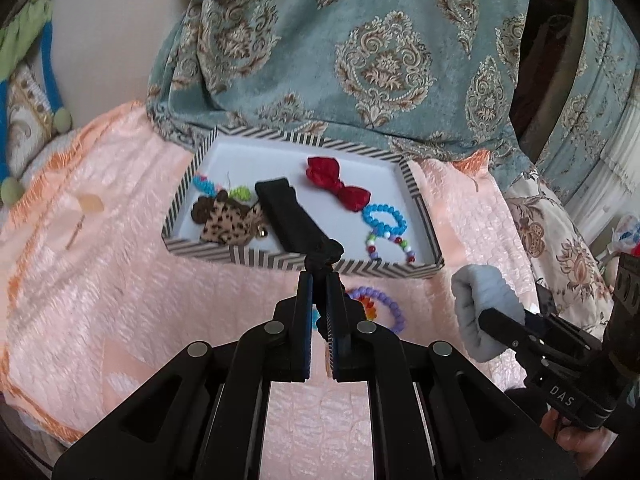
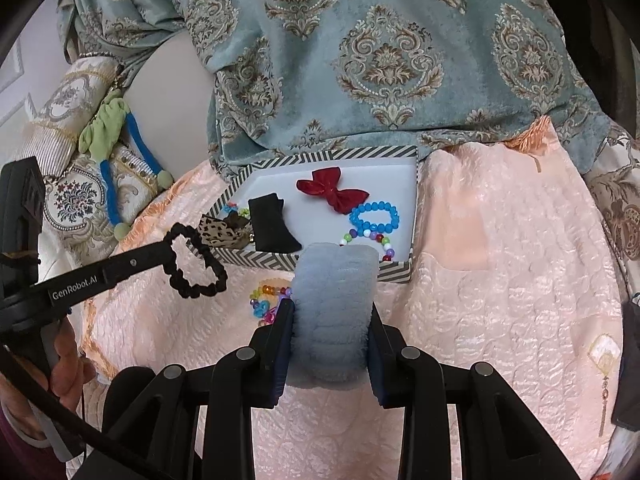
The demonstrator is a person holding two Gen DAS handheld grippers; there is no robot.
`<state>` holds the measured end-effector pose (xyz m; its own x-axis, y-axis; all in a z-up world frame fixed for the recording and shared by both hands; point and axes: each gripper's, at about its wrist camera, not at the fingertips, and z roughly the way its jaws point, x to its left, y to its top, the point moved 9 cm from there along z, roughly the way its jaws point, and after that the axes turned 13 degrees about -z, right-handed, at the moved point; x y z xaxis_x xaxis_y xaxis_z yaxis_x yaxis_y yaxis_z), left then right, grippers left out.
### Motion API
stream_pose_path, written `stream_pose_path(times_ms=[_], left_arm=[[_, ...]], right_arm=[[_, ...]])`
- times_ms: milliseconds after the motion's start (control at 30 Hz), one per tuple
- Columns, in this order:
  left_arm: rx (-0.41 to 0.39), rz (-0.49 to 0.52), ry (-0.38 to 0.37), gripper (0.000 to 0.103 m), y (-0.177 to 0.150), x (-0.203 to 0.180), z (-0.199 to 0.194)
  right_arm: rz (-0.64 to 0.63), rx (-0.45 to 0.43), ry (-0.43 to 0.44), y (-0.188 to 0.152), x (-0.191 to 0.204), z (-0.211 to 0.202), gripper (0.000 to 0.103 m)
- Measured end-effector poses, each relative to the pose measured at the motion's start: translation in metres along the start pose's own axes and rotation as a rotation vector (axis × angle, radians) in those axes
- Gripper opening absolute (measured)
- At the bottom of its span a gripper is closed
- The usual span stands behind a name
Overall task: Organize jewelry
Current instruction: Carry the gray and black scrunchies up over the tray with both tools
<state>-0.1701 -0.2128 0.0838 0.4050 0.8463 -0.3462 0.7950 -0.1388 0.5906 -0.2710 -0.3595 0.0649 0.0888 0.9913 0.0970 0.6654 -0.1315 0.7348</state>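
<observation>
A striped-rim white tray [image 1: 224, 254] [image 2: 394, 270] lies on a pink quilt. It holds a red bow [image 1: 336, 184] [image 2: 334, 192], a blue bead bracelet [image 1: 384, 218] [image 2: 374, 216], a multicolour bead bracelet [image 1: 390, 246], a leopard hair tie [image 1: 230, 224] [image 2: 220, 232] and a black band [image 2: 272, 222]. My left gripper [image 1: 319, 280] [image 2: 166, 254] is shut on a black scrunchie [image 1: 324, 254] [image 2: 196, 260], just before the tray's near rim. My right gripper [image 2: 332, 312] [image 1: 486, 316] is shut on a fluffy grey-blue band [image 2: 334, 312] [image 1: 480, 312].
A purple and rainbow bead bracelet [image 1: 378, 306] [image 2: 266, 300] lies on the quilt [image 1: 120, 280] before the tray. A teal patterned fabric [image 1: 360, 52] drapes behind the tray. A green and blue cord [image 2: 116, 152] lies on cushions at left.
</observation>
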Motion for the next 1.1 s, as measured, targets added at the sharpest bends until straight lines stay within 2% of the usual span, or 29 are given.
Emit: stream_pose_path(times_ms=[400, 700, 833, 1100], left_arm=[[-0.032, 0.043, 0.042, 0.005, 0.029, -0.01, 0.009], [-0.045, 0.052, 0.073, 0.005, 0.061, -0.006, 0.025], [-0.043, 0.052, 0.088, 0.005, 0.082, -0.005, 0.042], [0.0, 0.017, 0.067, 0.005, 0.116, -0.011, 0.09]], right_arm=[[-0.028, 0.012, -0.013, 0.018, -0.01, 0.012, 0.031], [-0.041, 0.017, -0.042, 0.045, -0.035, 0.029, 0.031], [-0.055, 0.039, -0.054, 0.055, -0.046, 0.044, 0.031], [-0.083, 0.082, -0.056, 0.083, -0.066, 0.087, 0.031]])
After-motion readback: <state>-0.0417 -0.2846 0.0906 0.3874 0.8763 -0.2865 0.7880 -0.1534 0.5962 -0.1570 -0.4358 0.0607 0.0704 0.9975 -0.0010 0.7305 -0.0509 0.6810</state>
